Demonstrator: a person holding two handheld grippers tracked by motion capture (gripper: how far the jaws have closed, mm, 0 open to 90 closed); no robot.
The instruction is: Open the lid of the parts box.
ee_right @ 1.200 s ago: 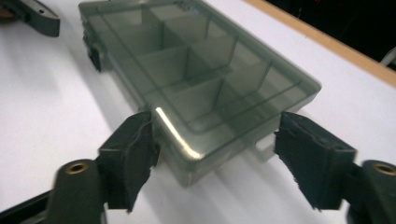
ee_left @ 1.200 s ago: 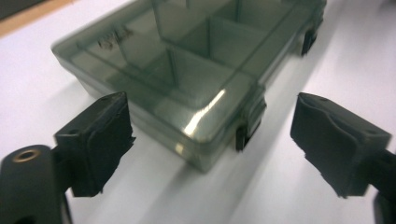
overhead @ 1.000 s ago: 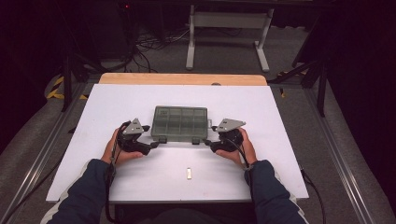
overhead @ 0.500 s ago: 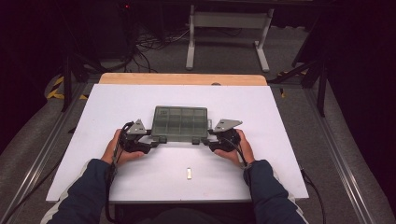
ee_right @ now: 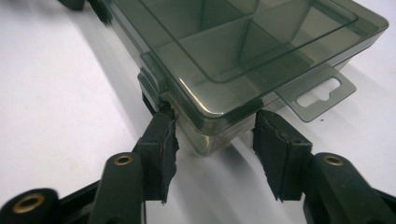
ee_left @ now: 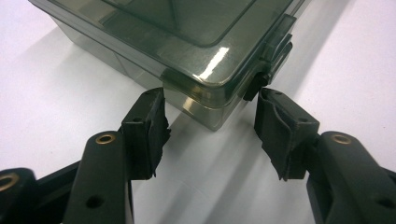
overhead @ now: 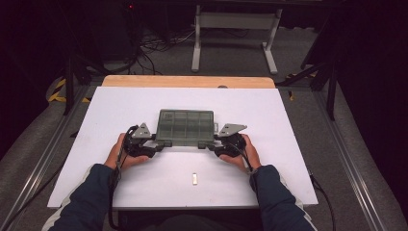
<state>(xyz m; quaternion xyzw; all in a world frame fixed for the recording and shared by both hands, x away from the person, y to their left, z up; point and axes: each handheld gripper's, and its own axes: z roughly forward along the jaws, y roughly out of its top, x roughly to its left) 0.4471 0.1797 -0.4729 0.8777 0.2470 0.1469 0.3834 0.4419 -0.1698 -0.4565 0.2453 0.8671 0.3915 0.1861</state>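
A smoky see-through compartment box (overhead: 185, 126) lies closed on the white table (overhead: 288, 120). My left gripper (overhead: 156, 143) is at its near left corner and my right gripper (overhead: 211, 143) at its near right corner. In the left gripper view the box's corner (ee_left: 187, 46) sits between the jaws of the left gripper (ee_left: 210, 95); one pad touches the side wall, the other the dark latch (ee_left: 275, 51). The right gripper (ee_right: 213, 116) likewise straddles the box's other corner (ee_right: 243, 56), beside its hang tab (ee_right: 322, 95). Both pairs of jaws have just been closing on these corners.
A small white piece (overhead: 194, 178) lies on the table in front of the box, between the person's forearms. A wooden board (overhead: 187, 81) runs along the table's far edge. Metal rails flank the table, with stand legs and cables on the floor beyond.
The right hand has edged a little inward towards the box. The left hand and the box stay where they were.
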